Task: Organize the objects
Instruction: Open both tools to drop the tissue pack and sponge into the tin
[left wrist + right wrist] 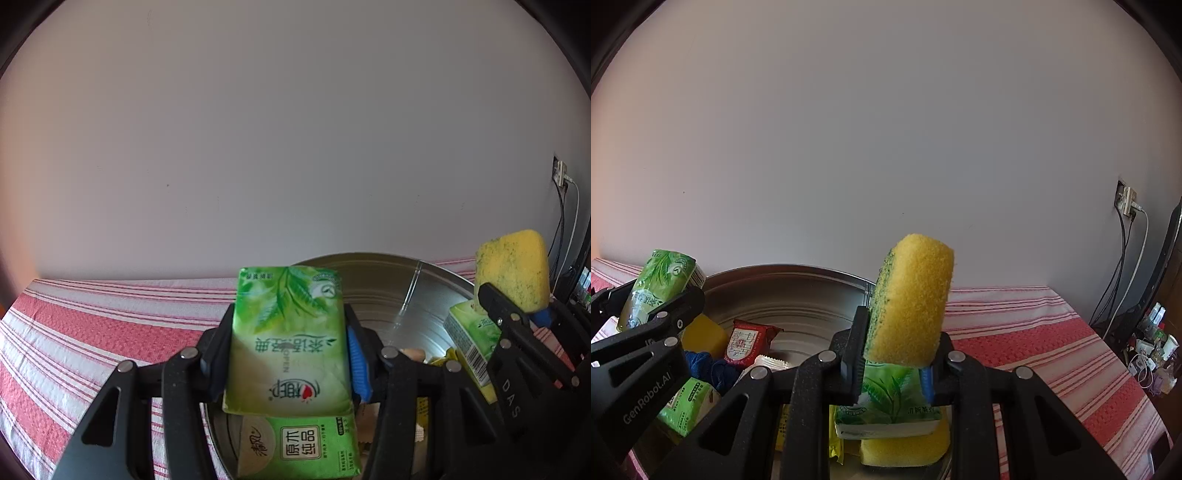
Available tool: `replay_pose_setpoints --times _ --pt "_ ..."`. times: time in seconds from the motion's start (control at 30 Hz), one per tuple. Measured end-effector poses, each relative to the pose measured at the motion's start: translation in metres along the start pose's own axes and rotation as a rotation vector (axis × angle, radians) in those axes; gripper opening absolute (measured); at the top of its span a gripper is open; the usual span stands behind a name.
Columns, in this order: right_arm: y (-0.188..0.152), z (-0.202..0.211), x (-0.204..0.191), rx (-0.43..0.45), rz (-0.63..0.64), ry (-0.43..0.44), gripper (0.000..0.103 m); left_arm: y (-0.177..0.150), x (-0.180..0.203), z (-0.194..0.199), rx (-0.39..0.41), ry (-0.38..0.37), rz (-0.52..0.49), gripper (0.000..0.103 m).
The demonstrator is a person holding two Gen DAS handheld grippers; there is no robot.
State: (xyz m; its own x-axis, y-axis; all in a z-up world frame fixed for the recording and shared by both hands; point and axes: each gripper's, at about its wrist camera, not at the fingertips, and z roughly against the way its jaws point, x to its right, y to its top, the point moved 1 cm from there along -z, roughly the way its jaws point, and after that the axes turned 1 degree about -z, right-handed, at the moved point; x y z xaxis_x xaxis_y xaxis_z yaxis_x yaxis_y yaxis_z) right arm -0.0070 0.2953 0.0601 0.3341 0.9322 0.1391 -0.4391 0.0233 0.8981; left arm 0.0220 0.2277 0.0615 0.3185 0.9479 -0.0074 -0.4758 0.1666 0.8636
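My left gripper point(290, 332) is shut on a green tissue pack point(288, 339), held upright above a round metal basin point(388, 280). The same pack point(661, 284) shows at the left of the right wrist view, in the left gripper's black frame. My right gripper point(899, 339) is shut on a yellow sponge point(910, 301) with a green scouring face, also over the basin point(798, 291). That sponge point(513, 269) appears at the right edge of the left wrist view. More tissue packs point(299, 446) point(890, 406), another yellow sponge point(905, 448) and a red snack packet point(748, 339) lie in the basin.
The basin stands on a red and white striped cloth point(92, 332) that reaches to a plain white wall. A blue cloth point(709, 365) lies among the basin's contents. At the far right are a wall socket with cables point(1126, 199) and several small bottles point(1156, 332).
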Motion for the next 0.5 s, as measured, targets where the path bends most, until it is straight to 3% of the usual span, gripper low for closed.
replay_pose_setpoints --times 0.27,0.5 --pt "-0.007 0.01 -0.016 -0.021 0.022 0.002 0.026 -0.003 0.021 0.005 -0.015 0.031 -0.015 0.052" --pt "-0.009 0.017 -0.028 -0.062 0.033 0.094 0.026 -0.005 0.026 -0.003 -0.04 0.039 -0.019 0.052"
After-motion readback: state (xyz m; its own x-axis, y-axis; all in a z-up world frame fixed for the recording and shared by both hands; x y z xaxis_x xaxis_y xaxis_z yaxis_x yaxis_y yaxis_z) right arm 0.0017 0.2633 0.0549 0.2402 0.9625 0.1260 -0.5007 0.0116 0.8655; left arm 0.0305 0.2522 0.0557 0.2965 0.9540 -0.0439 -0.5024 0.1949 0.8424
